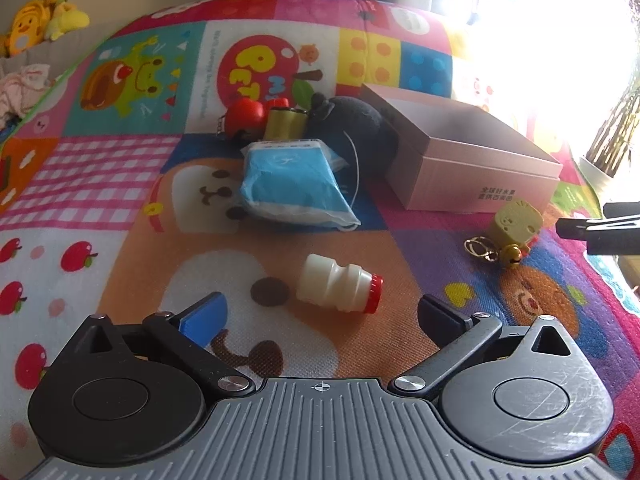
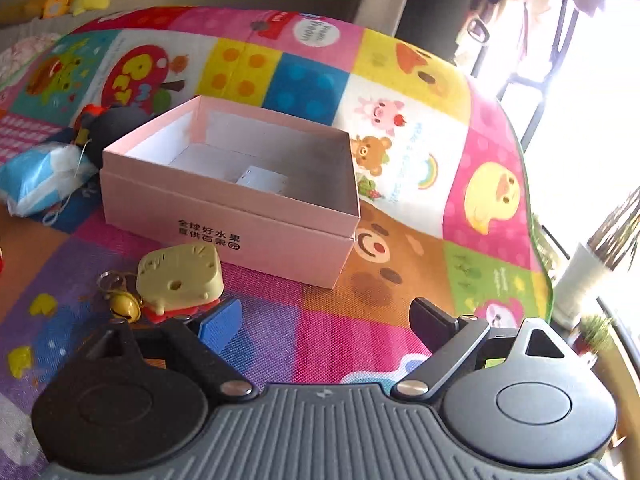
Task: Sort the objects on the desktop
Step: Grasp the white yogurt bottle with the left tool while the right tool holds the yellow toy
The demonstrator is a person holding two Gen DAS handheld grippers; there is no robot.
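Patchwork cover: bright cartoon-print mat (image 1: 120, 184) spreads over the whole surface; squares of pink gingham, apples, a frog, bears and ducks; everything below lies on it

Box: pink cardboard box (image 2: 256, 236), open on top, black printed characters on its near wall; a small white piece lies on its floor; it sits right of the pile and beyond the charm

Plush: dark round plush toy (image 1: 360, 128) lies against the box's left wall, at the back of the pile

Mask packet: blue face-mask packet (image 1: 292, 184) in clear wrap, in front of the plush, a white cord looping off its right side

Left gripper (image 1: 320, 312): jaws released and wide apart, holding nothing; hovering low just short of the bottle, which lies between the lines of its two fingers

Right gripper (image 2: 326, 320): jaws released, nothing between them; its blue-padded finger sits just beside the charm, box straight ahead

Bottle: small white yogurt-drink bottle (image 1: 340, 284) with a red cap, on its side, cap pointing right, apart from the pile

Charm: pale yellow-green toy keychain (image 2: 180, 276) with a gold bell and rings on its left; near the box's front wall, not touching it

Small items: red toy (image 1: 246, 114) and yellow-and-red canister (image 1: 285, 122), side by side behind the packet
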